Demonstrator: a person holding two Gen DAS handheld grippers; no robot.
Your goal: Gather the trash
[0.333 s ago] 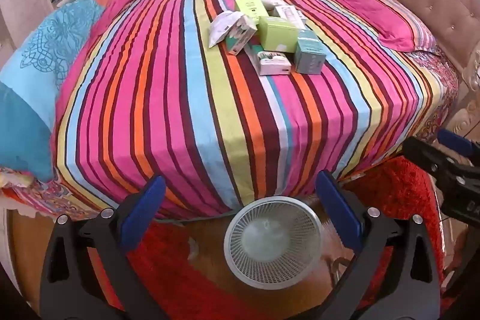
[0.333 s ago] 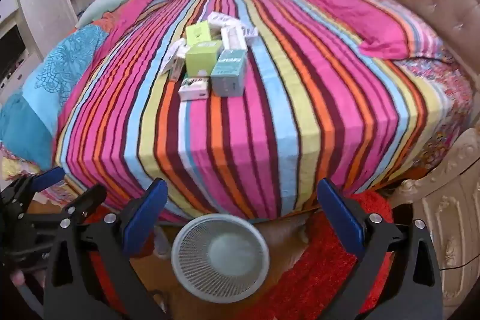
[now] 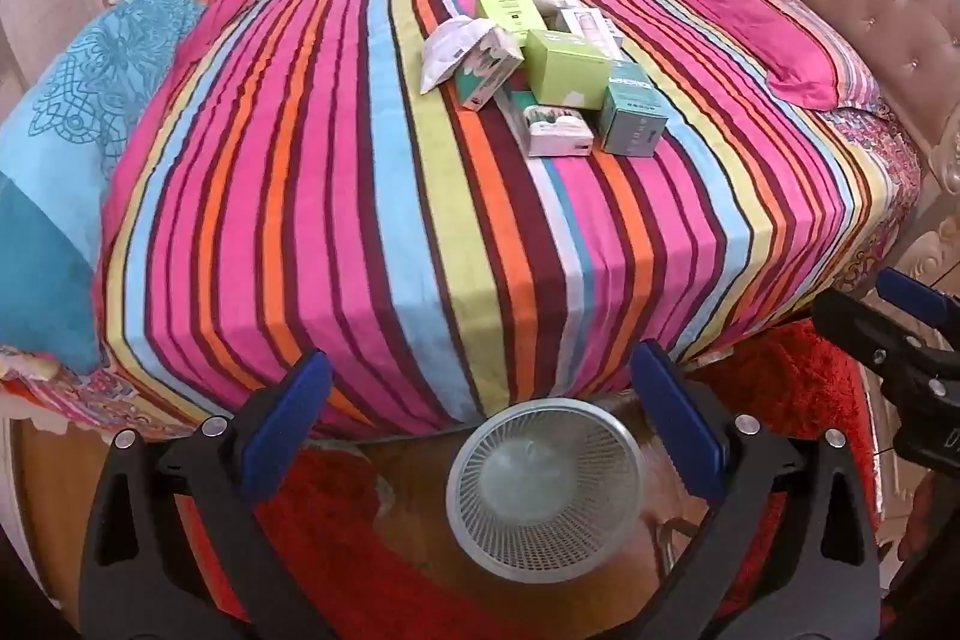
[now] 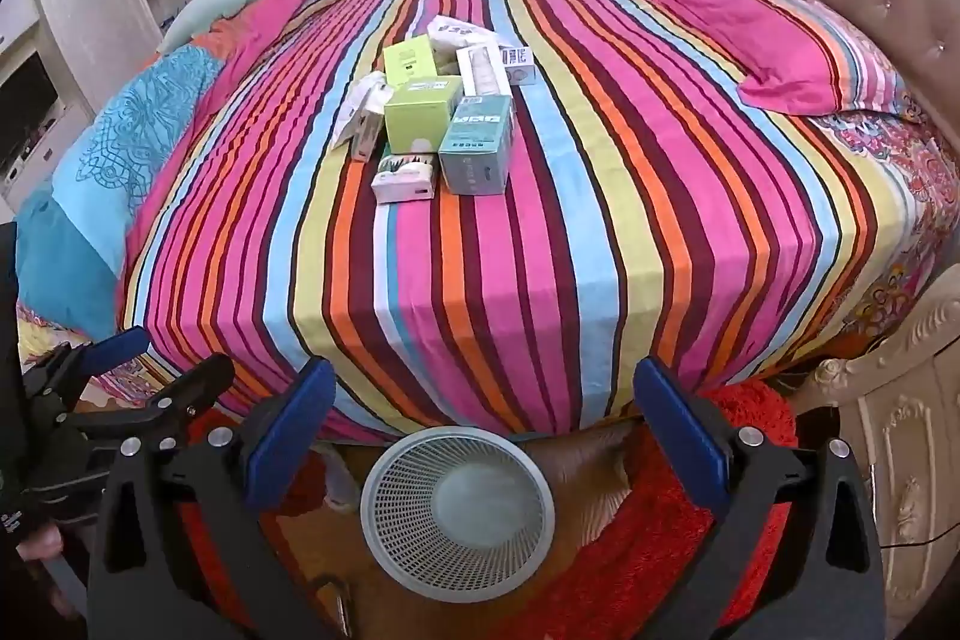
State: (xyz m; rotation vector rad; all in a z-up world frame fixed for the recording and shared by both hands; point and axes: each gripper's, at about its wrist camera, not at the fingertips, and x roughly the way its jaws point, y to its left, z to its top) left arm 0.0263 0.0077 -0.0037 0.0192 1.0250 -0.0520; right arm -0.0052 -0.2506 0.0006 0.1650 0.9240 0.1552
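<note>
- Left gripper (image 3: 480, 418) and right gripper (image 4: 483, 421) both spread wide, holding nothing.
- White mesh bin (image 4: 457, 514) sits on the floor right below them, at the foot of the bed (image 4: 540, 250).
- Further up, a pile of boxes (image 4: 438, 124) mid-bedspread.

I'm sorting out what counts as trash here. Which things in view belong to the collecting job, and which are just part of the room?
Belongs to the job:
- pile of empty boxes on the striped bedspread
- crumpled white wrapper
- mesh wastebasket on the floor
- left gripper and right gripper, both open

Just lying about:
- pink pillow
- blue cushion
- red rug
</note>
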